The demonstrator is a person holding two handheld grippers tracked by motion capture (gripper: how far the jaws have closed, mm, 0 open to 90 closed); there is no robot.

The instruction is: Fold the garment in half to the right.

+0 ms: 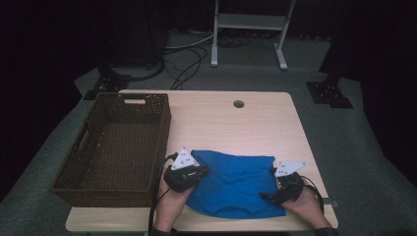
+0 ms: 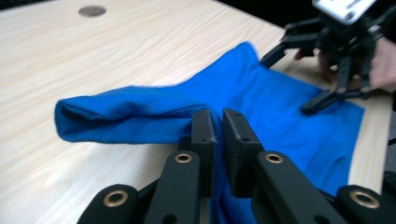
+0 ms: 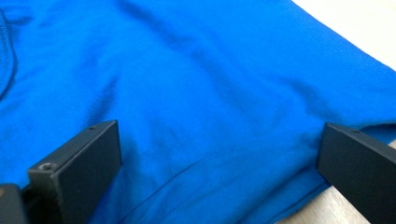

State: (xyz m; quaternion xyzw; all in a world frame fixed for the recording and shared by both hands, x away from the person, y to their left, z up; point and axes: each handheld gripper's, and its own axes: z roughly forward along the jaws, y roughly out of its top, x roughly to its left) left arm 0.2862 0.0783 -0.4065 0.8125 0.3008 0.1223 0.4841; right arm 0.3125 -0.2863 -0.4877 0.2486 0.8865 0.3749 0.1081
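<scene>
One wicker basket [image 1: 115, 147] is seen bare at left-centre; blue cloth [image 1: 236, 184] is pinched by the left claw [image 2: 218, 135], the right claw [image 3: 219, 163] spread over it.

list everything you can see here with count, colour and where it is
cloth: one, blue, near edge of the table, its left end pinched and raised
basket: one, dark brown wicker, left side of the table
table: one, light wood, round hole near its far edge
stand: one, white, on the floor beyond the table
left gripper: one, black, shut on the cloth
right gripper: one, black, jaws open over the cloth
hands: two, at the near edge
</scene>
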